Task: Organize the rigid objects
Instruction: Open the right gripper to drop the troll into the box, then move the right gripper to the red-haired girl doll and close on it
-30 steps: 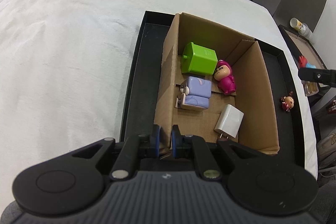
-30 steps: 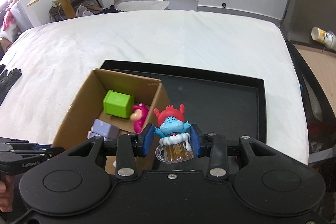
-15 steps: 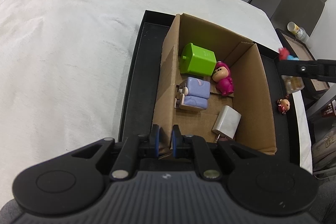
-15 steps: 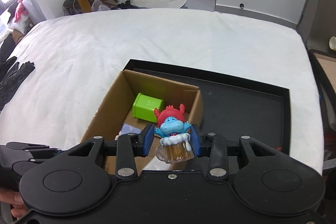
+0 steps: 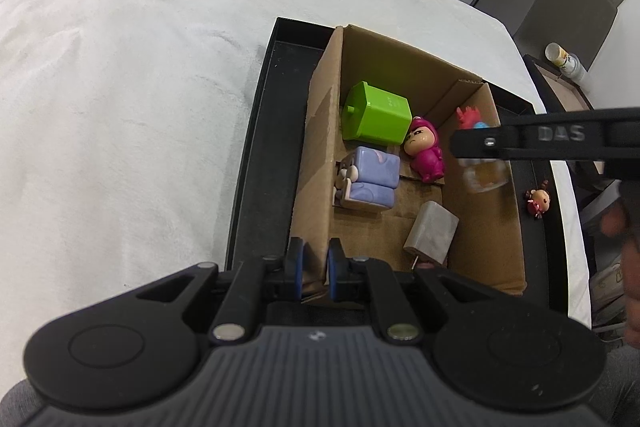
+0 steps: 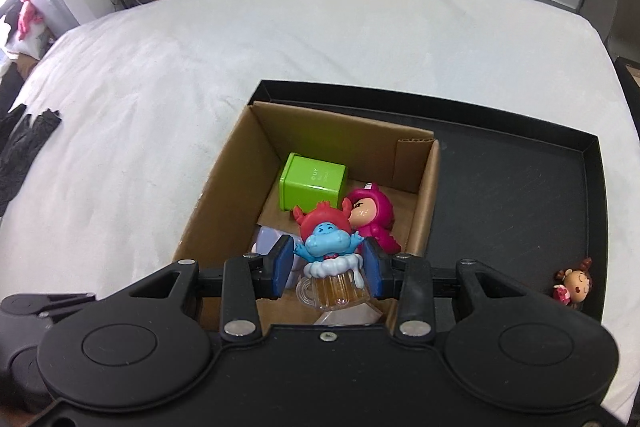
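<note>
right gripper [image 6: 327, 269] pinching the blue figure in a beer mug [image 6: 330, 269], held above the cardboard box [image 6: 224, 195]. left gripper [image 5: 314, 269] clamped on the box's near wall. could land on the pink figure [image 6: 370, 219] or the white charger [image 5: 431, 237] and topple if released here. small doll [image 6: 573, 282] waiting on the black tray [image 6: 520, 195].

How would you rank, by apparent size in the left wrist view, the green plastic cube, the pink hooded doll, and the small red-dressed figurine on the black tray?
1. Green plastic cube.
2. Pink hooded doll.
3. Small red-dressed figurine, clearly smallest.
All lie similarly far from the camera, so the order looks reliable.
</note>
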### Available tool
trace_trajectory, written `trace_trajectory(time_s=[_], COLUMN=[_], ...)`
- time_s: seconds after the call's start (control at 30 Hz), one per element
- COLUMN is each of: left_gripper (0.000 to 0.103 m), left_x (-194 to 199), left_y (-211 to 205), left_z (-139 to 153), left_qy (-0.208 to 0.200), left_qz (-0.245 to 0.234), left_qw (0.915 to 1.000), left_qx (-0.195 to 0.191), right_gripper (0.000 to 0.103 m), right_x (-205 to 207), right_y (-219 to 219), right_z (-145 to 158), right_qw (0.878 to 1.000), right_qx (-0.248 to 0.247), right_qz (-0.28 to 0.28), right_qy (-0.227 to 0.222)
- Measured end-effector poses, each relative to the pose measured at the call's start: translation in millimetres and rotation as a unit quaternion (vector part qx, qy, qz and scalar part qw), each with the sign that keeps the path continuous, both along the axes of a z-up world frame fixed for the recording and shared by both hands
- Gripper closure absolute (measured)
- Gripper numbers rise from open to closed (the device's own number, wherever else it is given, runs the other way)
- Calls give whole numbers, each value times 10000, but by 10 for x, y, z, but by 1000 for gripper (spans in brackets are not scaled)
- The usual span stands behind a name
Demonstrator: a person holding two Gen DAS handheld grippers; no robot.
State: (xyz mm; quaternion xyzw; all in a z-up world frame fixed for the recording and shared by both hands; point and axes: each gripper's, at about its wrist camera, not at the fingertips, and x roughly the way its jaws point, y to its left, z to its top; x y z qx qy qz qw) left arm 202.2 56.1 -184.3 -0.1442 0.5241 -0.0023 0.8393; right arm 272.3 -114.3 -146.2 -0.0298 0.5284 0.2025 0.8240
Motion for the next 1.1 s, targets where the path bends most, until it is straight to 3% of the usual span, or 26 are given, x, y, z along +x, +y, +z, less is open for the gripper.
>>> trace_trajectory(time_s=[0.17, 0.4, 0.77, 1.1], left_gripper=[91, 92, 92, 92], left_x=[-7, -20, -10, -7], left_y=[-3, -4, -10, -23], left_z=[10, 10, 9, 10], left_qy=[-10, -15, -21, -15], left_qz=[7, 8, 8, 2], left_qw=[10000, 10000, 10000, 10000], left_qx=[-46, -15, 2, 59], right_gripper=[64, 64, 61, 56], right_x=[68, 47, 0, 12], right_y=[74, -53, -649, -1164], right_z=[-83, 63, 347, 304], right_qw=[9998, 9998, 9988, 9970], right_qx=[-116, 22, 11, -159], right_qz=[-161, -215, -438, -722], right_qy=[89, -17, -195, -246])
